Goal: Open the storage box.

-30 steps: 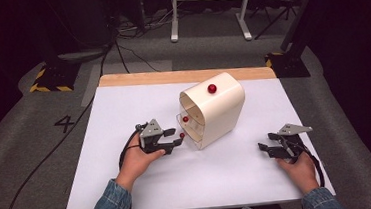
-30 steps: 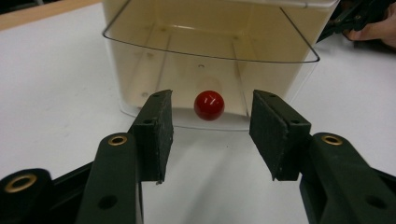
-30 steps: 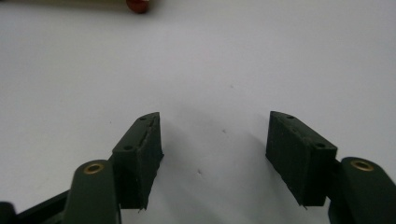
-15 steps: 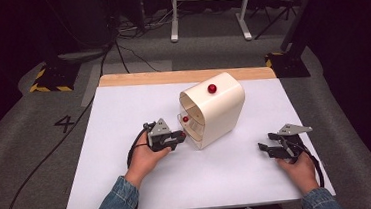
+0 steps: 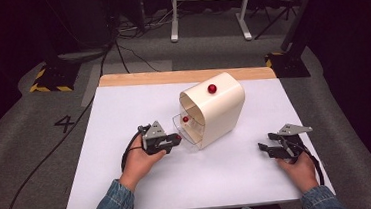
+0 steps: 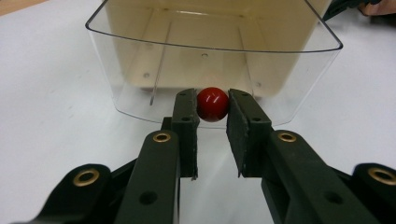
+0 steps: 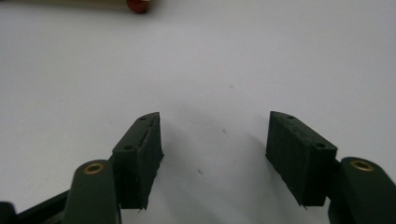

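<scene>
Two grippers show: the left gripper (image 6: 213, 105), at frame centre, pinches the red knob (image 6: 212, 104) on the clear drawer (image 6: 140, 88), while the right gripper (image 7: 215, 158), low in frame, stands spread over the white table (image 7: 210, 56).

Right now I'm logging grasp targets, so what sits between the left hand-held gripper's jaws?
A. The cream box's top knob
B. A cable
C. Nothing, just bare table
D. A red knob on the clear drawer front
D: in the left gripper view the left hand-held gripper has its jaws on either side of the red knob on the clear drawer; whether they press it can't be told.
</scene>
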The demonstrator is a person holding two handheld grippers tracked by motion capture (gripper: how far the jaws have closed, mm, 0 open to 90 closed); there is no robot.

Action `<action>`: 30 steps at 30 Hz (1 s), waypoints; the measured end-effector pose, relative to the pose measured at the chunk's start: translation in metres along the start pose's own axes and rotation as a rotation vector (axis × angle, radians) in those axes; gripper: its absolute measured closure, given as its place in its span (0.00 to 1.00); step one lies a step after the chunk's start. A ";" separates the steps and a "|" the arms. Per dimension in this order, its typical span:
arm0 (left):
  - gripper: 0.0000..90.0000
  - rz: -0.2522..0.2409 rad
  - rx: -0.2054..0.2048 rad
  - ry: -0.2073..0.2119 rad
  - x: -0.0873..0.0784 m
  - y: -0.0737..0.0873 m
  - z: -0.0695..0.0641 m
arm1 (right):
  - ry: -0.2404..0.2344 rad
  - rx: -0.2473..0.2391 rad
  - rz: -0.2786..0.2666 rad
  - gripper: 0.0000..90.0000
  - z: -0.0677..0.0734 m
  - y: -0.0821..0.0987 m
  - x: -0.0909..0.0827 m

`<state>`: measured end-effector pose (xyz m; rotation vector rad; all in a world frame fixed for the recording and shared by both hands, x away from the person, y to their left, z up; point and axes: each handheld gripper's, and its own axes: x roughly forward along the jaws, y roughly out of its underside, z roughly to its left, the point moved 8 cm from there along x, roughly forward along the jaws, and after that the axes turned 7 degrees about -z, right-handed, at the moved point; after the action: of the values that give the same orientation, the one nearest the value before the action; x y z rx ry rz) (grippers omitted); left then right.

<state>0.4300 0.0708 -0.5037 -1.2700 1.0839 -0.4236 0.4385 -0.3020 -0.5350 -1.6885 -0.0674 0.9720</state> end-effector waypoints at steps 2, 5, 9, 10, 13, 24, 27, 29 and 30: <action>0.82 0.000 -0.002 -0.004 -0.006 0.002 -0.001 | 0.000 0.000 0.000 0.40 0.000 0.000 0.000; 0.82 -0.001 -0.008 -0.017 -0.018 0.007 -0.002 | 0.000 0.000 0.000 0.40 0.000 0.000 0.000; 0.82 0.000 -0.007 -0.030 -0.028 0.012 -0.003 | 0.000 0.000 -0.001 0.40 0.000 0.000 0.000; 0.82 -0.002 -0.008 -0.036 -0.031 0.013 -0.003 | -0.001 0.001 -0.001 0.40 0.000 0.000 0.000; 0.82 0.001 -0.015 -0.044 -0.040 0.017 -0.003 | -0.001 0.001 -0.001 0.40 0.000 0.000 0.000; 0.82 0.017 -0.035 -0.065 -0.060 0.031 -0.006 | -0.006 0.004 -0.001 0.40 -0.001 0.000 0.000; 0.82 0.020 -0.035 -0.064 -0.062 0.033 -0.006 | -0.006 0.005 -0.001 0.40 -0.001 0.000 0.000; 0.82 0.022 -0.038 -0.066 -0.064 0.034 -0.005 | -0.006 0.005 0.000 0.40 -0.001 0.000 0.000; 0.82 0.025 -0.036 -0.067 -0.064 0.035 -0.005 | -0.005 0.005 0.000 0.40 -0.001 0.000 0.000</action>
<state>0.3856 0.1288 -0.5086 -1.2924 1.0544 -0.3413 0.4391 -0.3025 -0.5352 -1.6817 -0.0690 0.9758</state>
